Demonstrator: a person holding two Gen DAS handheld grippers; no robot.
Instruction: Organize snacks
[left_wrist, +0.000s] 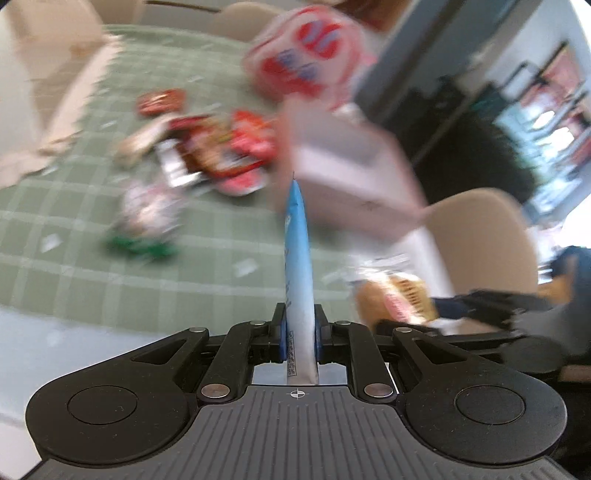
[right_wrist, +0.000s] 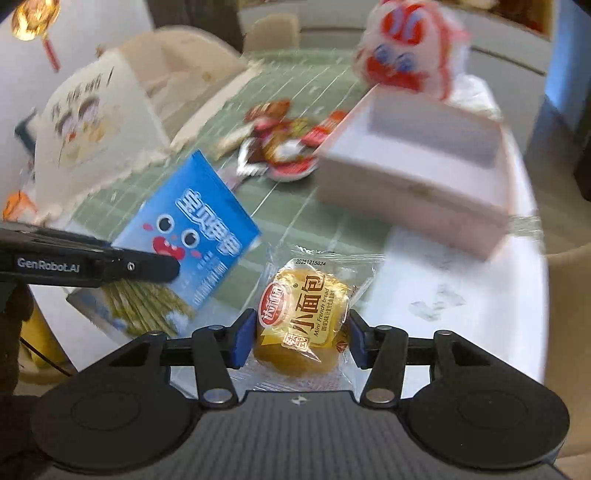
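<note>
Presently the left tool is clenched on a blue snack packet, seen edge-on from its own camera as a thin blue and white strip standing up between the pads; from the right wrist view the same packet shows its flat face, a cartoon mouth and two eyes, with the left tool reaching in from the left edge and gripping its lower part above the table. The right tool has a wrapped mini French bread between its blue pads; the pads sit against the clear wrapper on both sides, so it grasps the bread. No earlier view is on hand to compare. Beyond the bread lies a green checked tablecloth on the white table. A white box stands to the right on the table, with a red and white snack bag at its far edge, blurred. A heap of red and brown snack packets lies on the cloth left of the box. From the left wrist view the heap is blurred, and a green packet lies nearer. A beige chair back stands at right.
</note>
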